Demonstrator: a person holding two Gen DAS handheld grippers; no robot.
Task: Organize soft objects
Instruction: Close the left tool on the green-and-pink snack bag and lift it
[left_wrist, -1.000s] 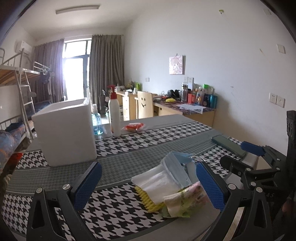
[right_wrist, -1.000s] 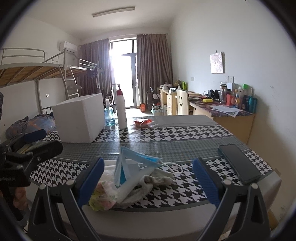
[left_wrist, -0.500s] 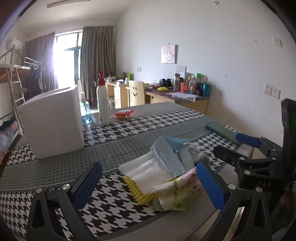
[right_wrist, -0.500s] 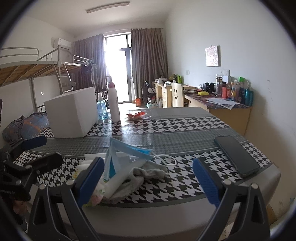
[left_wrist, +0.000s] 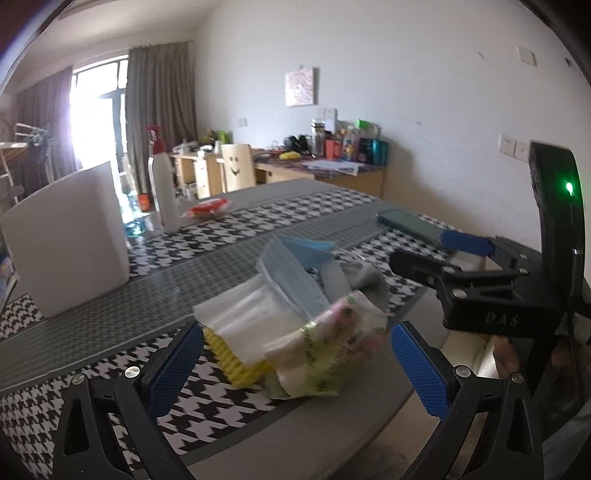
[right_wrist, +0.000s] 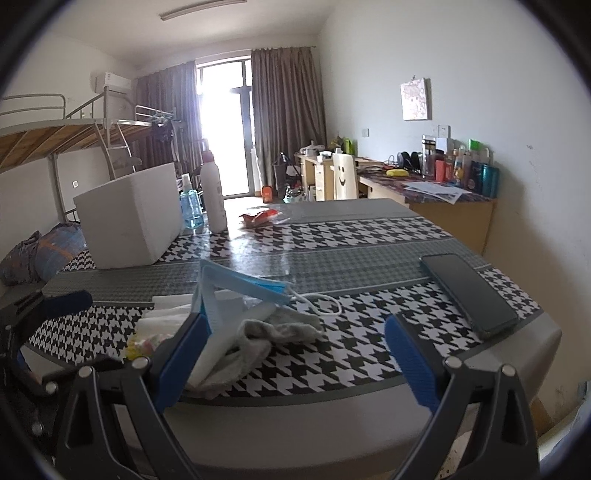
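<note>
A pile of soft things lies at the table's near edge: a blue face mask (left_wrist: 291, 273) (right_wrist: 240, 284), a grey sock (left_wrist: 362, 284) (right_wrist: 273, 332), clear plastic bags (left_wrist: 255, 314), a yellow ridged item (left_wrist: 232, 358) and a floral packet (left_wrist: 332, 354). My left gripper (left_wrist: 295, 369) is open, its jaws on either side of the pile's near end, touching nothing. My right gripper (right_wrist: 291, 362) is open at the table edge, its left finger beside the sock. Each gripper shows in the other's view, the right (left_wrist: 443, 254) and the left (right_wrist: 55, 302).
A white foam box (left_wrist: 66, 236) (right_wrist: 129, 218) stands at the back left beside a white spray bottle (right_wrist: 212, 195) and a blue bottle (right_wrist: 190, 206). A red snack packet (right_wrist: 262, 218) lies further back. A dark phone (right_wrist: 469, 291) lies at the right edge.
My left gripper has swung right and moved closer to the pile. My right gripper has moved closer too, and its view has shifted right.
</note>
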